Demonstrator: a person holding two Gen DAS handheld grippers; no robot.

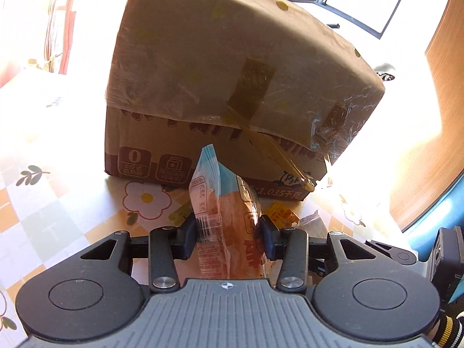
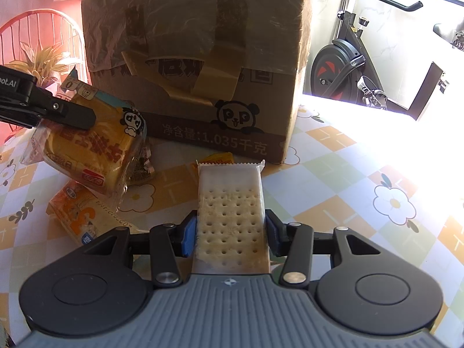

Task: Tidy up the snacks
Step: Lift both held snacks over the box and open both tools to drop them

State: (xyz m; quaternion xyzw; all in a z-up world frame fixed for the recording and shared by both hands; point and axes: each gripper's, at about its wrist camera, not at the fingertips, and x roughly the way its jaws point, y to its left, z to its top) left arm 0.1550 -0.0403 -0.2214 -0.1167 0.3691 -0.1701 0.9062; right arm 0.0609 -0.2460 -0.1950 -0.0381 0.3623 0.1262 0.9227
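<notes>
Right now both grippers are loaded, so the sort looks mid-way, not done. Nearest: right gripper [image 2: 230,233] is clamped on a cracker pack [image 2: 230,211], clear wrapper, held just above the table [image 2: 333,191] w/ its far end toward the box. Left gripper [image 1: 229,233] squeezes a wrapped bread [image 1: 224,226] by its sides, lifted off the table; from the right cam that bread hangs in the air, left of the box front. Under and beside it, loose on the flowered cloth: 1 orange snack pack [image 2: 74,214], 1 small dark-print packet [image 2: 142,168], 1 yellow packet [image 2: 216,158] by the box foot. Farthest: 1 taped cardboard box [image 2: 197,66], inside not visible, so can't tell what's already stowed. Count: 5 snacks seen, 2 held, 3 left lying.
</notes>
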